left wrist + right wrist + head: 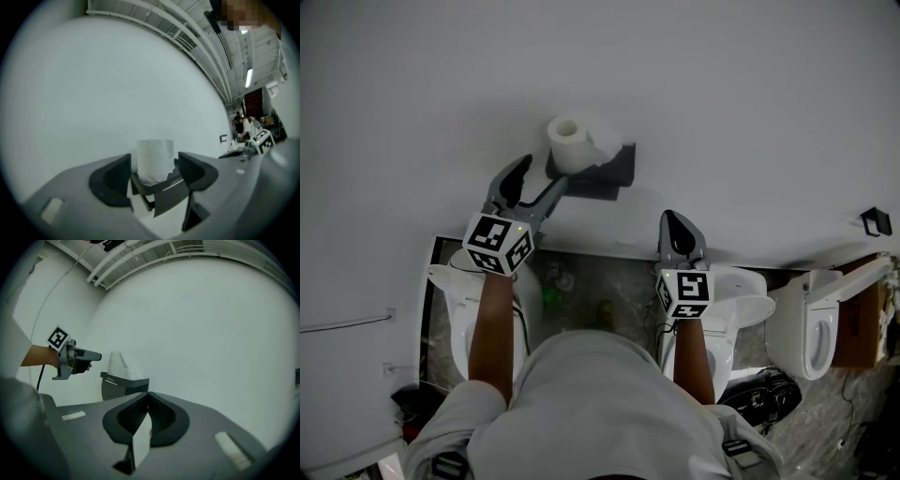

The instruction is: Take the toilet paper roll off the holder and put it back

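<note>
While toilet paper roll point(570, 142) sits on holder point(607, 174), left tool point(542, 174) open just short of it; right tool point(673, 221) closed.

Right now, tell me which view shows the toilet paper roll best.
The left gripper view: the toilet paper roll sits centred and close, most of its side showing above the holder. The head view shows it smaller, from above, with the core's hole. The right gripper view catches only a part above the holder.
</note>
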Available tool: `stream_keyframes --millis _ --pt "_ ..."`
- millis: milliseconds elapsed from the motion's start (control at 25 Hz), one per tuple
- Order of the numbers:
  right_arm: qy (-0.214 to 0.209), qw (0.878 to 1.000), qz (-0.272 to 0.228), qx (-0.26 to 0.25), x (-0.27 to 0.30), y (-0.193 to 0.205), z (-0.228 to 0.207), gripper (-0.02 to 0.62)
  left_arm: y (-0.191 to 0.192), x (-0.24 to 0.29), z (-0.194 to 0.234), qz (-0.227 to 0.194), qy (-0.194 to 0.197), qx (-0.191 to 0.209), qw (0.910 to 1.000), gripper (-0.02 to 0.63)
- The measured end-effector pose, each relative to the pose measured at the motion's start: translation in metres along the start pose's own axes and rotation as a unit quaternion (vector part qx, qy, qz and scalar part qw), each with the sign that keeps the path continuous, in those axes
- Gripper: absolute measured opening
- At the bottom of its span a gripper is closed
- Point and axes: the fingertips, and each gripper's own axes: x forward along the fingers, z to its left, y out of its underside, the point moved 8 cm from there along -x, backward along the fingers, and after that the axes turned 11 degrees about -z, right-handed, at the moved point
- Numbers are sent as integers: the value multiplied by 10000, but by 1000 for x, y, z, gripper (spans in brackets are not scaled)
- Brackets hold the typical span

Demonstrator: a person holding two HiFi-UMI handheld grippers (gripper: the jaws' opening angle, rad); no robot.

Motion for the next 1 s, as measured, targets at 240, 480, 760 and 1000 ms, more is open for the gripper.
stream_keyframes --millis 240,480,760,1000 --pt "-21 10000 -37 -81 -15 -11 21 0 -7 -39 -6 -54 -116 38 9999 245" --pt "-42 9999 -39 -142 -34 -20 43 0 -10 -79 -7 -130 -301 -129 9994 203" --pt "-6 9999 -51 -153 -54 -26 65 0 -16 -116 -11 -173 -390 -85 9991 142" --pt "42 9999 -52 -102 -72 -26 78 0 -16 -144 -16 -163 -502 -111 9985 93"
